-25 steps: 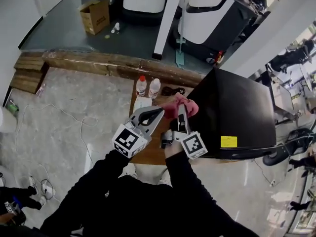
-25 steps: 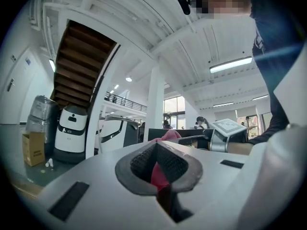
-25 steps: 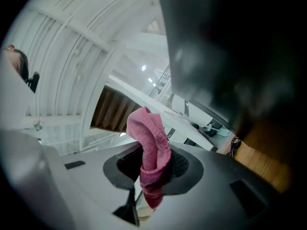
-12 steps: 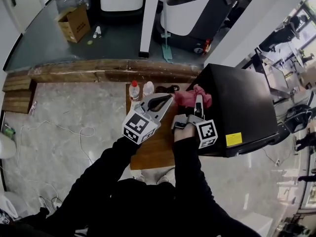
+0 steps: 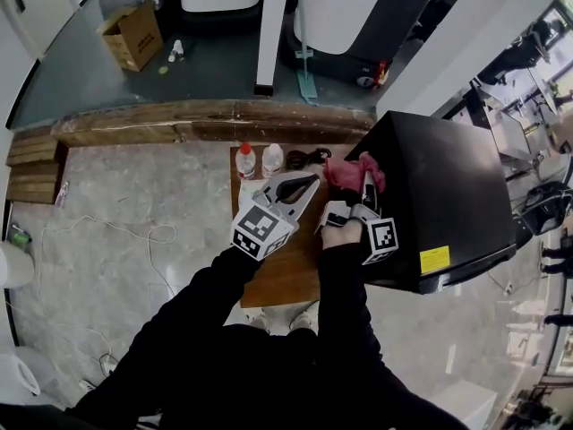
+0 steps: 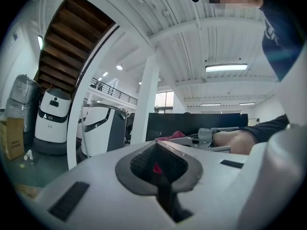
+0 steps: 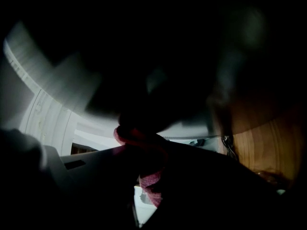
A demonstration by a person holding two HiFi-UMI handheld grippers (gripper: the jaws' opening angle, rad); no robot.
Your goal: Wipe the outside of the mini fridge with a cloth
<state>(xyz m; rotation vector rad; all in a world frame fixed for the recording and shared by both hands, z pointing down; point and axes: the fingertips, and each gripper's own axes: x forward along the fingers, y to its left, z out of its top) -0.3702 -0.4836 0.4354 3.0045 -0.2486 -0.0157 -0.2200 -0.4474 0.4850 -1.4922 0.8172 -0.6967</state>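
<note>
Right gripper (image 5: 367,180) has slid cloth (image 5: 344,172) onto mini fridge (image 5: 448,186) — barely.

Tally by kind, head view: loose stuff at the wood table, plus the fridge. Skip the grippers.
bottles: 2
cable: 1
cloth: 1
fridge: 1
total: 5

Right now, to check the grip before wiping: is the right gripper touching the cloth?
Touching. The right gripper view shows the pink cloth pinched between the jaws of the right gripper.
</note>
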